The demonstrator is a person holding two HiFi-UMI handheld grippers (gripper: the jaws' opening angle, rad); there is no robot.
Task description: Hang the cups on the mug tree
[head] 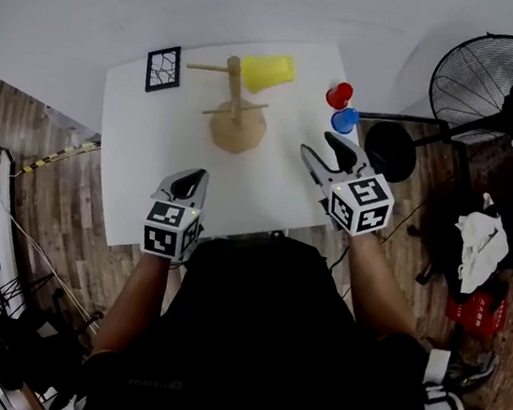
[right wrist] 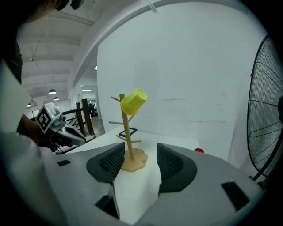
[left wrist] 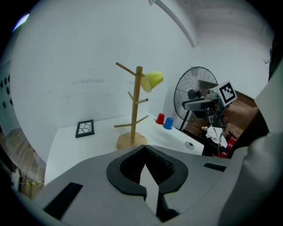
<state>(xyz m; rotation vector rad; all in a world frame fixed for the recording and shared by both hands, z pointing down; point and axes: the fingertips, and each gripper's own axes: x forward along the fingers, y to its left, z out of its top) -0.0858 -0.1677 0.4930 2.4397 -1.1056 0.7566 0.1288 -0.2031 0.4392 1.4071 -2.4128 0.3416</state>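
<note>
Head view's upper centre: yellow cup (head: 268,71) hangs on the mug tree (head: 236,116), with red cup (head: 338,94) and blue cup (head: 344,120) at its right. Left gripper (head: 196,178) has its jaws together and empty; right gripper (head: 320,145) has them apart, holding nothing.

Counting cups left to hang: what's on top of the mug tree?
One yellow cup hangs tilted on an upper peg of the mug tree; the peg's end inside it is hidden. Other pegs are bare. The red cup and blue cup stand on the table.
</note>
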